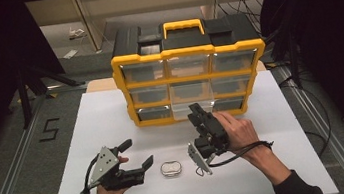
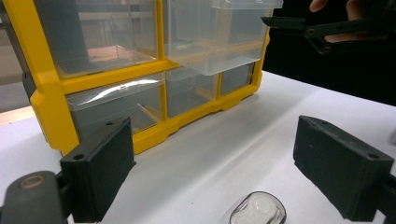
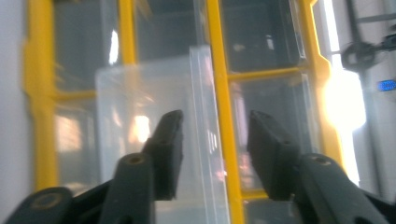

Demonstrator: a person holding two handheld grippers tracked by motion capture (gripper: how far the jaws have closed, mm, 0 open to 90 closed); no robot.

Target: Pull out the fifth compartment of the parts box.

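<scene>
Step in hand: the right gripper (image 1: 196,110) is at the clear drawer (image 1: 185,109) in the bottom row, middle column of the yellow organiser (image 1: 187,52); the drawer stands pulled out toward the near side, so I judge the opening step is under way or just done

Right gripper: in its own view the jaws stand apart on either side of the drawer's front wall (image 3: 205,135), one jaw inside the drawer and one outside; whether the pads press the plastic I cannot tell (the view is blurred), so it reads as spread around the wall and not clamped

Left gripper: the left gripper (image 1: 136,154) is held low over the bench (image 1: 279,163) at the near left, jaws wide apart and holding nothing, aimed toward the organiser

Small case: a small, flattish oval case (image 1: 171,168) with a clear top lies on the bench just right of the left gripper, between the two hands; in the left gripper view it lies at the bottom edge (image 2: 258,211), between the two jaws but nearer than they reach, touching neither

Next move, as I judge it: the left gripper has to drop over the small case and close on its sides, then carry it to the open drawer, while the right gripper steadies the drawer or gets clear of its mouth

Care needed: the case looks smooth and low, so a shallow grip may slip
</scene>
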